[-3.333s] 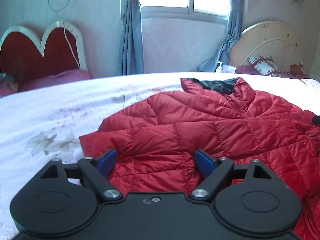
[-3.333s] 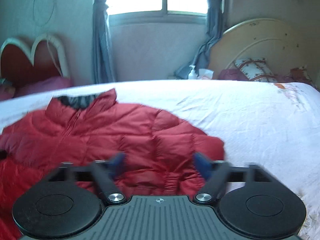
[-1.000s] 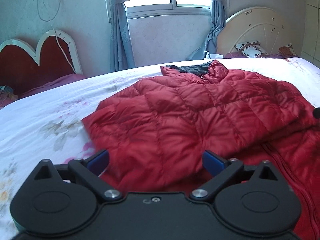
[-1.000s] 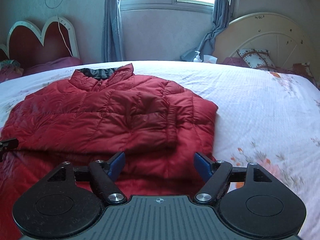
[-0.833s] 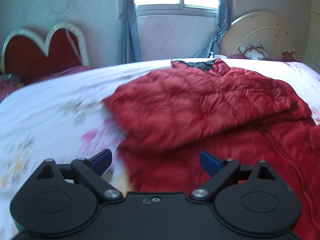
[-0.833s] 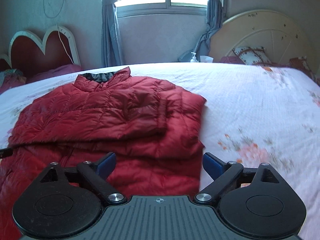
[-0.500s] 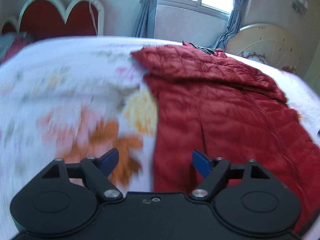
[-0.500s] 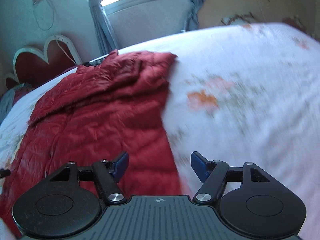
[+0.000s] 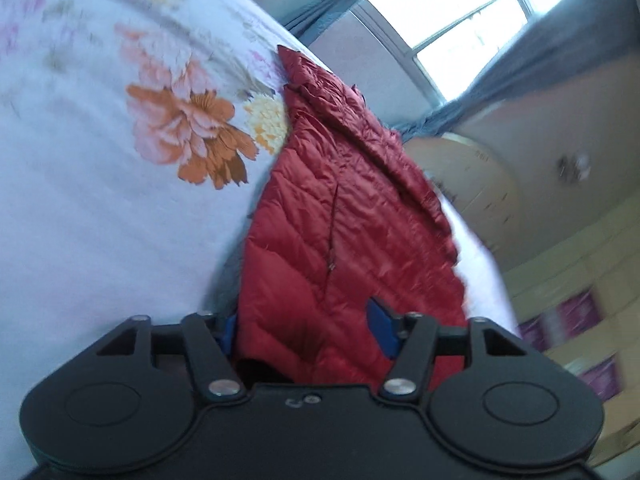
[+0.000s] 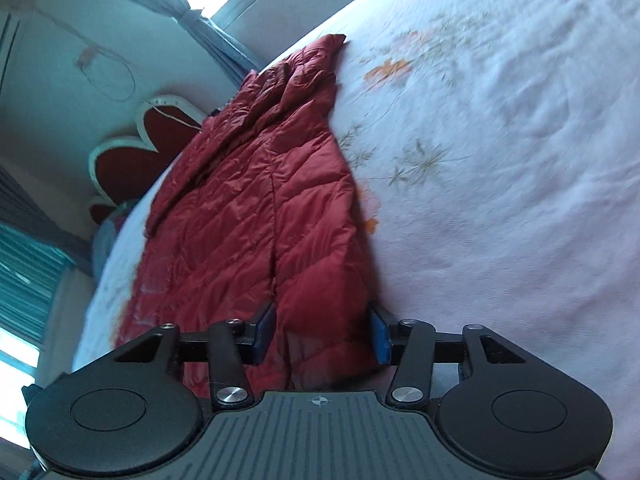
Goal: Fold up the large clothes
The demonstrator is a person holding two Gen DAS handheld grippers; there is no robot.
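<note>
A red quilted down jacket (image 9: pixel 344 216) lies on the white floral bed sheet (image 9: pixel 100 200), its sleeves folded in over the body. My left gripper (image 9: pixel 306 326) is open, tilted, with the jacket's near left hem corner between its blue pads. In the right wrist view the jacket (image 10: pixel 256 200) stretches away to the collar. My right gripper (image 10: pixel 320 334) is open, with the jacket's near right hem corner between its pads. Neither gripper has closed on the cloth.
The bed sheet (image 10: pixel 500 140) spreads wide on both sides of the jacket. A red heart-shaped headboard (image 10: pixel 132 148) stands at the far left, a cream round headboard (image 9: pixel 472 184) at the far right. A window with grey curtains (image 9: pixel 480 20) is behind the bed.
Both grippers have dropped from the folded sleeves back to the jacket's near hem and tilted sideways. Each now has a hem corner between its open pads.
</note>
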